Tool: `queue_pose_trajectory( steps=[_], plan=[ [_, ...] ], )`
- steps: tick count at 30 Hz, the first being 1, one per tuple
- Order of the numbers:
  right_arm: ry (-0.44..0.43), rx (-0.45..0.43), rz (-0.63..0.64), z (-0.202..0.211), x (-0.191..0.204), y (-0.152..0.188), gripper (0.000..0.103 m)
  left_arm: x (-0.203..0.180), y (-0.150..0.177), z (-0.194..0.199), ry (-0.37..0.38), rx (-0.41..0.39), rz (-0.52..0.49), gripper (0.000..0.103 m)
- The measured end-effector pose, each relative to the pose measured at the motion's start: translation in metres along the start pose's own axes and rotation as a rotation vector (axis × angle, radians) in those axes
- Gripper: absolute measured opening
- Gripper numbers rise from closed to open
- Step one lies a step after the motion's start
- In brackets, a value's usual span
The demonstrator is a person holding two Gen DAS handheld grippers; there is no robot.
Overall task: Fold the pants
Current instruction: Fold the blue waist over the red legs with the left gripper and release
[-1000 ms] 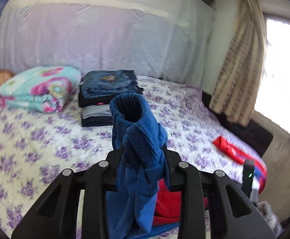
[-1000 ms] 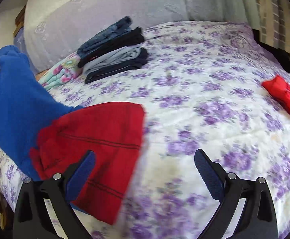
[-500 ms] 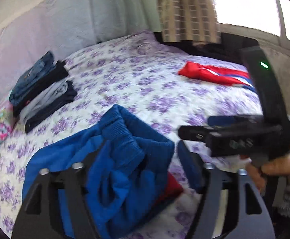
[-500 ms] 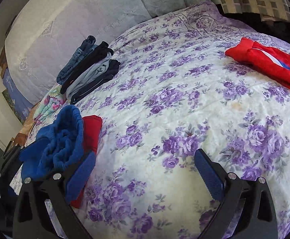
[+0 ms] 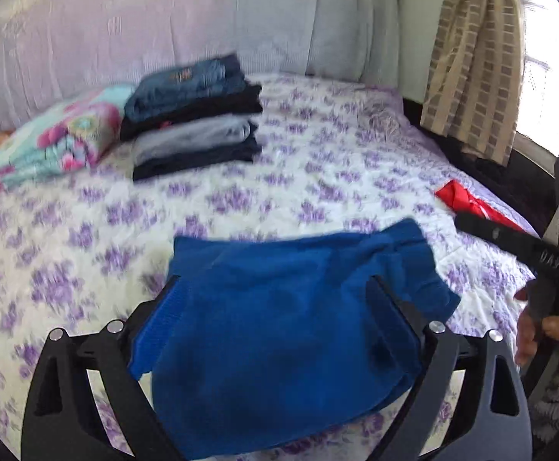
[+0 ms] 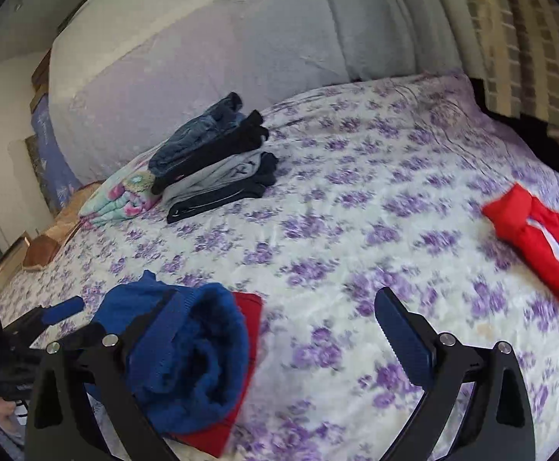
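Note:
Folded blue pants [image 5: 287, 319] lie on the bed's near edge, over a red garment [image 6: 246, 338] that shows under them in the right wrist view. My left gripper [image 5: 275, 288] is open, its fingers apart on either side of the blue pants [image 6: 187, 357]. My right gripper [image 6: 279, 307] is open and empty just right of the pants; it also shows at the right of the left wrist view [image 5: 510, 238].
A stack of folded pants [image 5: 194, 115] sits at the back of the floral bed [image 5: 317, 176] beside a folded floral blanket [image 5: 56, 134]. Red pants [image 6: 540, 238] lie at the right edge. A curtain [image 5: 475, 57] hangs by the window.
The left gripper let go of the blue pants and opened; the pants went from hanging in its jaws to lying flat on the bed. The right gripper stayed open.

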State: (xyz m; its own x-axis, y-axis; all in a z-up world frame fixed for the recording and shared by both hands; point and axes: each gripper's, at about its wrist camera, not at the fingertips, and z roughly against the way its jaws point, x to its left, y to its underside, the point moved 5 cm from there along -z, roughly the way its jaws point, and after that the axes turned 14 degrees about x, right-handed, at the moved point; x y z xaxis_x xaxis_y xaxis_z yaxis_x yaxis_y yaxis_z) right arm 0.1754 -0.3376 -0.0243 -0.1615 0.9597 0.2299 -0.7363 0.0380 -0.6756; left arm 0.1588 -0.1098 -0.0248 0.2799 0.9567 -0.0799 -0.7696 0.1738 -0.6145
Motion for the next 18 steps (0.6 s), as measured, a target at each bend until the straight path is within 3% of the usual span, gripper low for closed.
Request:
queue_pose_trajectory(
  steps=[3,6,7,8,10,12,16,18],
  plan=[
    [0.049,0.049,0.099,-0.021,0.029,-0.004,0.099,-0.022,0.017,-0.016,-0.021,0.039,-0.111,0.091],
    [0.131,0.163,0.120,-0.063,0.025,0.010,0.099,-0.040,0.040,-0.045,-0.097,0.065,-0.226,0.093],
    [0.097,0.190,0.090,-0.074,0.015,0.017,0.099,-0.039,0.046,-0.052,-0.100,0.067,-0.224,0.094],
    [0.006,0.207,0.024,-0.080,0.002,0.021,0.099,-0.037,0.046,-0.054,-0.084,0.077,-0.212,0.094],
    [-0.069,0.247,-0.056,-0.084,-0.014,0.022,0.100,-0.030,0.041,-0.050,-0.014,0.078,-0.172,0.094],
    [-0.062,0.232,-0.036,-0.077,-0.011,0.022,0.099,-0.027,0.043,-0.046,0.008,0.068,-0.161,0.094],
    [0.017,0.093,0.041,-0.033,0.013,0.019,0.099,-0.015,0.042,-0.008,0.081,-0.024,-0.099,0.094],
    [0.017,0.047,0.111,-0.012,0.029,0.022,0.099,0.003,0.037,0.007,0.041,-0.073,-0.046,0.095]
  ],
)
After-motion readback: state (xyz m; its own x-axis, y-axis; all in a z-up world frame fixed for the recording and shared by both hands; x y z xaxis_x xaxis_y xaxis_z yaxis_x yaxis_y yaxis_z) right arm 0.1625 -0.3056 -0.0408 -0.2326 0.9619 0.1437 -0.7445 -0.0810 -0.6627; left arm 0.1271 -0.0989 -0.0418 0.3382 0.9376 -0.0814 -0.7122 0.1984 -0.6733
